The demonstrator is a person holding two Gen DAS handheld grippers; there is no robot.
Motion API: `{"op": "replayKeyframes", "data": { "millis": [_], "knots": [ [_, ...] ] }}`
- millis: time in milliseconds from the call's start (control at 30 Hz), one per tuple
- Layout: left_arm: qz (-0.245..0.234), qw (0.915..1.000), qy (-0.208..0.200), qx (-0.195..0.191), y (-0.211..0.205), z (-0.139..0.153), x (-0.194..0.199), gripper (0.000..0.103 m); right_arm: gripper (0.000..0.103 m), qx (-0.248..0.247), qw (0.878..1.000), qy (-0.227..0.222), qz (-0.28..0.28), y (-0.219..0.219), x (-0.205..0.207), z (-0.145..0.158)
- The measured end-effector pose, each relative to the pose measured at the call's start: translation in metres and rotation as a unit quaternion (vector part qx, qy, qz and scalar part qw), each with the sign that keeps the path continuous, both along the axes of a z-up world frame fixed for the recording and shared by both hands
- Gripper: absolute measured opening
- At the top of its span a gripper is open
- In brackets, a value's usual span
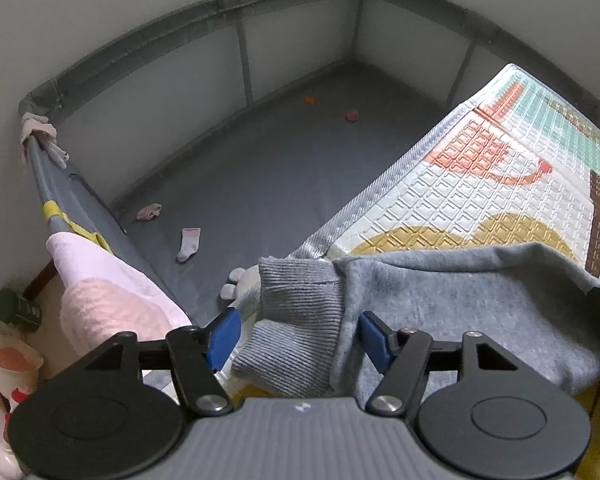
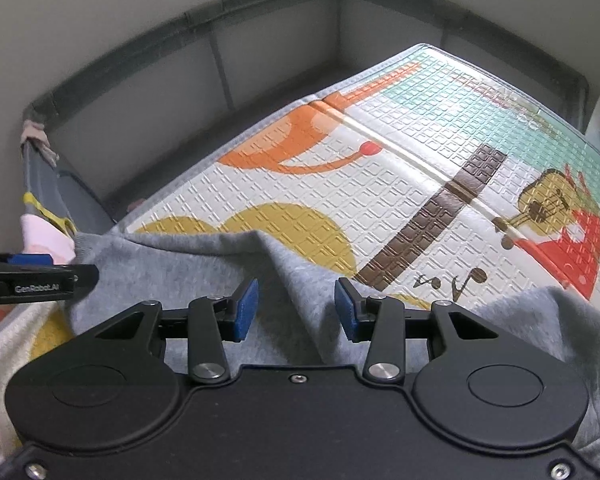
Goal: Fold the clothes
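Two grippers stood over one grey sweatshirt [image 1: 472, 304], which lay rumpled on the near part of the patterned play mat [image 1: 500, 184], its ribbed cuff [image 1: 296, 300] hanging over the mat's left edge.

At 9 o'clock in the left wrist view a pink cloth [image 1: 108, 300] was draped on the grey pen rail [image 1: 60, 188]; beyond it, toward 11 o'clock, a stray sock [image 1: 189, 243] lay on the grey floor. You did well to ignore both.

Your left gripper [image 1: 296, 338] was released, jaws wide, straddling the cuff with neither blue pad pressing it. Before clenching, you needed the cuff fully between the pads, not just its outer rib, or the sleeve would likely slip out on the lift.

Your right gripper [image 2: 296, 312] was also unclenched, jaws parted around a raised ridge of grey fabric [image 2: 288, 280] at 12 o'clock. Whether the pads brushed that ridge I could not tell. A pinch on one layer only seemed the better choice; a double layer would probably drag the body askew.
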State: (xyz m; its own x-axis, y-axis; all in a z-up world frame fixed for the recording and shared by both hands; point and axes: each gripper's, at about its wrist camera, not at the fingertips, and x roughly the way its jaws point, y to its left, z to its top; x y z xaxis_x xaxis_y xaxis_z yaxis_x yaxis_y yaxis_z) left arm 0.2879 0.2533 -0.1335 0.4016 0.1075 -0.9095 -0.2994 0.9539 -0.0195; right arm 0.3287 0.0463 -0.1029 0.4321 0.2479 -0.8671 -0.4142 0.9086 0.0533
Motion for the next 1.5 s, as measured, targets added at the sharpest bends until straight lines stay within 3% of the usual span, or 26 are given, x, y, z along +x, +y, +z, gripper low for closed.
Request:
{"op": "replayKeyframes", "data": {
  "millis": [167, 400, 533, 933, 1100, 1500],
  "knots": [
    [0.001, 0.9998, 0.003, -0.018, 0.001, -0.003, 0.001, 0.064, 0.04, -0.02, 1.0, 0.006, 0.0, 0.006, 0.007, -0.011],
    [0.006, 0.9987, -0.003, -0.051, 0.0, -0.005, 0.003, 0.037, 0.037, -0.035, 0.999, 0.011, 0.0, 0.007, 0.011, -0.018],
    [0.002, 0.9984, -0.003, -0.056, -0.002, -0.004, 0.004, 0.027, 0.027, -0.045, 0.999, 0.014, 0.003, 0.007, 0.012, -0.021],
    [0.006, 0.9961, -0.024, -0.085, 0.005, 0.005, -0.002, 0.016, 0.011, -0.04, 0.999, 0.008, 0.012, 0.006, 0.01, -0.016],
    [0.004, 0.995, -0.039, -0.092, 0.009, 0.014, -0.004, 0.014, 0.009, -0.012, 1.0, 0.012, -0.002, -0.005, 0.012, -0.008],
    [-0.011, 0.9898, -0.121, -0.074, 0.003, 0.068, 0.014, 0.013, 0.006, 0.05, 0.999, -0.001, -0.004, -0.038, -0.003, 0.047]
  ]
}}
